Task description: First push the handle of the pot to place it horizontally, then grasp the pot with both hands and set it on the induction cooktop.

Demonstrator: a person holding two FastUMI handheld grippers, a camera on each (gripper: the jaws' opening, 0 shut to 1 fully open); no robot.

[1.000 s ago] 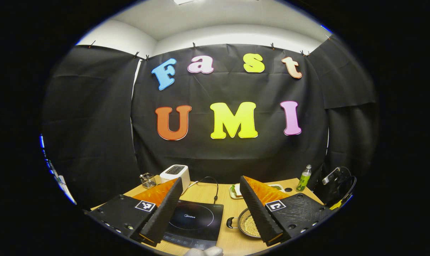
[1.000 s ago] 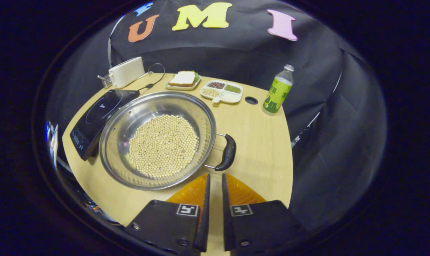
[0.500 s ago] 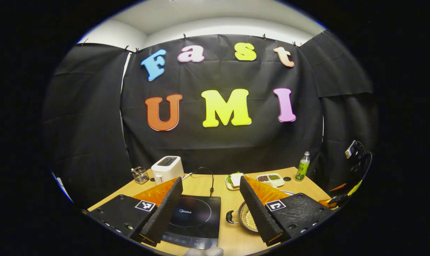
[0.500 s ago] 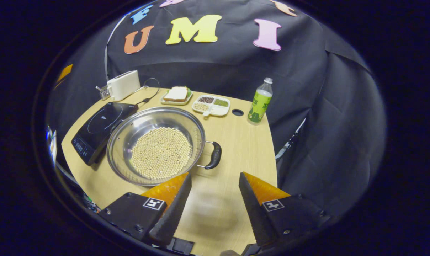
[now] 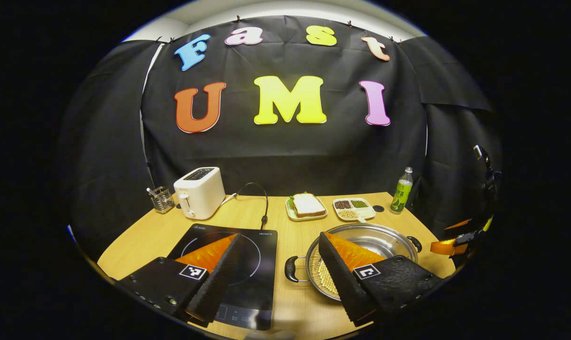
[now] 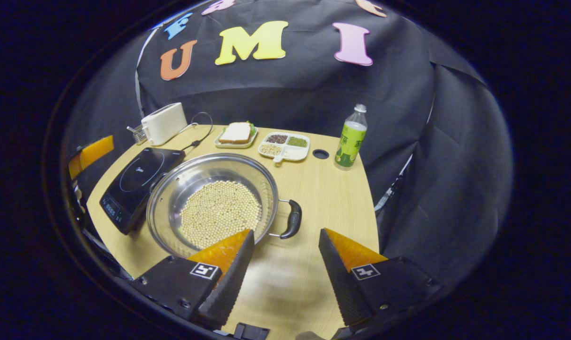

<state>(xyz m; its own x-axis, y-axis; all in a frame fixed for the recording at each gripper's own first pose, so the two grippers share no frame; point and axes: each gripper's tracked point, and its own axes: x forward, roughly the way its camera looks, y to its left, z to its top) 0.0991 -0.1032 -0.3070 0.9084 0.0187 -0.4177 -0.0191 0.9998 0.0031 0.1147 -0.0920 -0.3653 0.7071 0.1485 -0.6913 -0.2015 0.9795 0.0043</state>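
Beside the worktop's right edge, one steel pot of beans (two black handles) touches one black induction cooktop; my left gripper and right gripper gape, holding nothing.

- A staged kitchen corner inside a recording booth: black cloth walls hang round a light wooden table.
- Kitchen gear sits there: a white two-slot toaster, a flat black induction cooktop, a wide steel pot of pale beans.
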